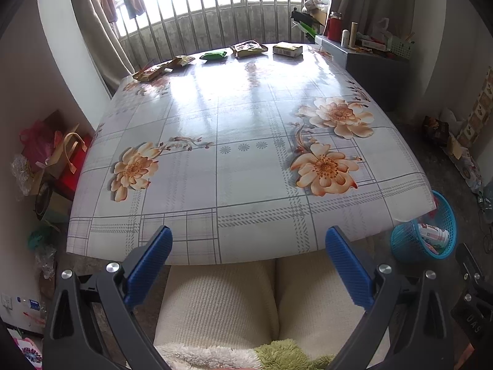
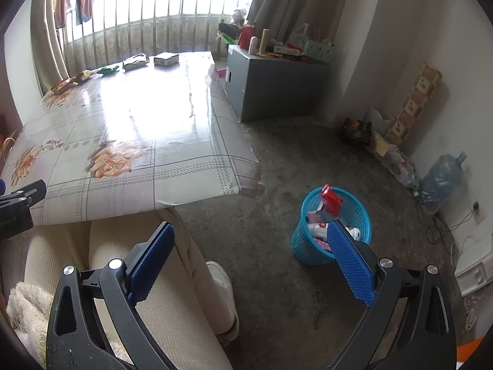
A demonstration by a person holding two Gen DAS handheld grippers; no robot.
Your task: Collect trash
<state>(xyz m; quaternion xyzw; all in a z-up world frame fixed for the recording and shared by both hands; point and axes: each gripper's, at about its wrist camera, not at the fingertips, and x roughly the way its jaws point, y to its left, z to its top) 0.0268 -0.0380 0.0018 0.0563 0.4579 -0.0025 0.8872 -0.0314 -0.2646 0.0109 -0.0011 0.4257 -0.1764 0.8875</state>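
Note:
Several pieces of trash lie along the far edge of the flowered table [image 1: 246, 160]: a small box [image 1: 287, 50], a yellow wrapper [image 1: 249, 48], a green packet [image 1: 213, 55] and two crumpled wrappers [image 1: 163, 67]. My left gripper [image 1: 249, 240] hangs open and empty over the table's near edge. My right gripper [image 2: 251, 237] is open and empty above the floor, beside a blue mesh basket [image 2: 331, 225]. A red packet [image 2: 331, 202] sits tilted at the top of the basket, over a white bottle and other packets. The same box [image 2: 166, 58] and wrappers [image 2: 134, 60] show in the right wrist view.
A person's legs in cream trousers [image 1: 246, 302] are under the table's near edge, with a white shoe [image 2: 220, 277] on the concrete floor. A grey cabinet [image 2: 271, 86] with clutter stands past the table. Bags [image 1: 52, 154] pile at the left wall; a water jug [image 2: 442, 178] at the right.

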